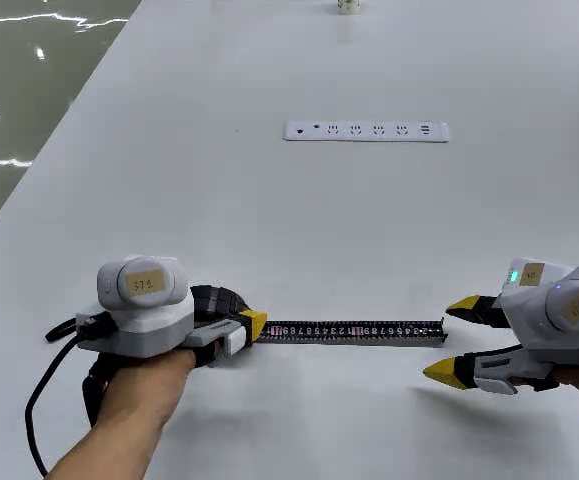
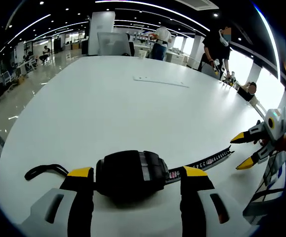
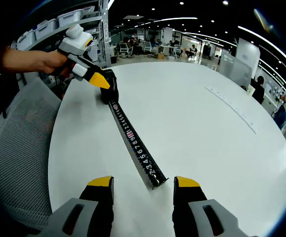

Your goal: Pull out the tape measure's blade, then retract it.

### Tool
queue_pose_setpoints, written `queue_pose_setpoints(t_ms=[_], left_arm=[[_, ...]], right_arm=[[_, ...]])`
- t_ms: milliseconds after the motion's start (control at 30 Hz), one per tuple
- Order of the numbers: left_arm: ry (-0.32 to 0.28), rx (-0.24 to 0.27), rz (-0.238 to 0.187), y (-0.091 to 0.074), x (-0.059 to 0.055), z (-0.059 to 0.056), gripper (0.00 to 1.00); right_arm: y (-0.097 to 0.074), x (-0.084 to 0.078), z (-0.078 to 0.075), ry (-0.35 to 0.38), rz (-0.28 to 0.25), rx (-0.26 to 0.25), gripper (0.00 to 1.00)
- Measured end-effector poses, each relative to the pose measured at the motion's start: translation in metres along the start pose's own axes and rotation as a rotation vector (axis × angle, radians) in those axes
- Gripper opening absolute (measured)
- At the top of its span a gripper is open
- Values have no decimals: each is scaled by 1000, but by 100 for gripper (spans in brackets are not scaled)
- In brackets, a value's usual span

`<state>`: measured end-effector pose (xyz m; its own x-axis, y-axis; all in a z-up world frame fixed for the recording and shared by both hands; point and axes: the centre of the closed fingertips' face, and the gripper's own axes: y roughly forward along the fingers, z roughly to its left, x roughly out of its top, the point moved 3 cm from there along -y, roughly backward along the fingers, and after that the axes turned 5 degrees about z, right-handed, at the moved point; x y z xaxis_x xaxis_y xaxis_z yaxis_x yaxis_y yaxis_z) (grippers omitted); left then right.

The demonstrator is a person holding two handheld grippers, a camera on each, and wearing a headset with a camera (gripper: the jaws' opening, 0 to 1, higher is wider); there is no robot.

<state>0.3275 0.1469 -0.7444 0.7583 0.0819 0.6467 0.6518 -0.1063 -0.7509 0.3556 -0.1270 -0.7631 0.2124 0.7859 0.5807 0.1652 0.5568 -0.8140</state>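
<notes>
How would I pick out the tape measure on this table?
On the big white table, nearer than the white power strip, find the left hand-held gripper. The tape measure is the black case clamped in its jaws. Only it has a long numbered blade lying out along the table.

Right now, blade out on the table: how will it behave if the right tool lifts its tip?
The blade looks thin and long, so it will likely sag or kink when lifted. It probably slides easily on the smooth table. The left tool clamps the case, so that end should stay put.
</notes>
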Motion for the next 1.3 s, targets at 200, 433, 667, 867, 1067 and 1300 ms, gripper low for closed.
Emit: queue_pose_setpoints(t_ms=[200,433,667,867,1067,1300], left_arm=[[-4,4,4,2,1,0,64],[-7,18,13,5,-1,3,61],[-18,26,20,8,-3,5,60],[-20,31,26,11,-4,5,61],[-18,36,33,12,-4,6,62],[-11,40,39,13,-5,6,62]], right_arm=[[3,-1,-3,-48,25,23,39],[9,-3,-8,-96,49,49,31],[14,-4,-10,-129,64,66,25],[16,-4,-13,-146,73,73,21],[17,-6,-18,-148,79,76,16],[18,-7,-19,-137,76,83,13]])
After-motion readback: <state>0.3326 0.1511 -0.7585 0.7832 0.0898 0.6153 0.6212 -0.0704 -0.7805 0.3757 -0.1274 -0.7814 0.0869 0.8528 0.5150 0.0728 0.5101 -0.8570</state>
